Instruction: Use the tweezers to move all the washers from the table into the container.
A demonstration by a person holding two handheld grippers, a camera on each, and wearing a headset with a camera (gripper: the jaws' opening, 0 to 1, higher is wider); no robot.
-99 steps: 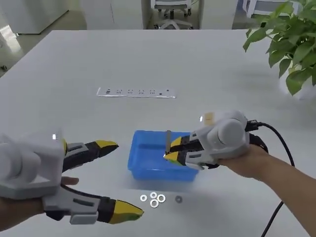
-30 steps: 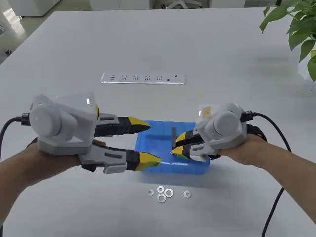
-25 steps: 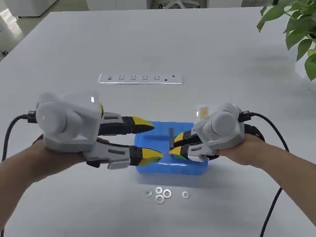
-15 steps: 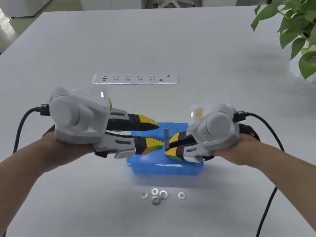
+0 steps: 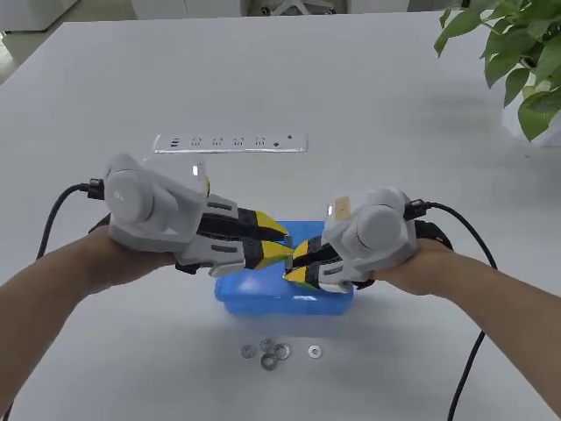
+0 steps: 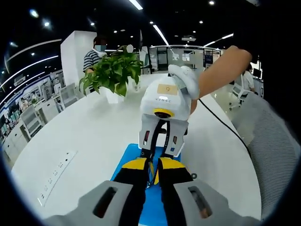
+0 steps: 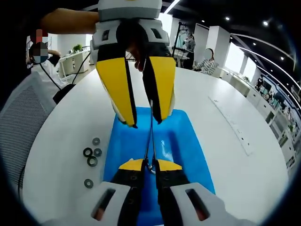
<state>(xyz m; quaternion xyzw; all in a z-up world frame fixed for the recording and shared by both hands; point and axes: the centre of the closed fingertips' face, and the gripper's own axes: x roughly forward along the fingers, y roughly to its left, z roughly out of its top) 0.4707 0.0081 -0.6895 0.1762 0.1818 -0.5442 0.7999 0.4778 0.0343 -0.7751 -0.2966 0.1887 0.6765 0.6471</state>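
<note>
Tweezers [image 7: 151,134] hang over the blue container [image 7: 184,136]. The left hand-held gripper [image 7: 146,121] is narrowly apart around their far end; the right hand-held gripper [image 7: 149,165] is clamped near their base. They are probably thin, springy and slippery, so grip mid-shank. Washers [image 5: 267,353] lie on the surface [image 5: 394,105].

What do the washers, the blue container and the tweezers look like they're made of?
Washers: likely metal, since they are thin silvery-grey rings with a dull sheen. Blue container: probably plastic, given its uniform saturated colour and soft glossy highlights on the floor. Tweezers: seemingly steel, a thin grey strip with a bright edge, though too slender to judge the finish.
</note>
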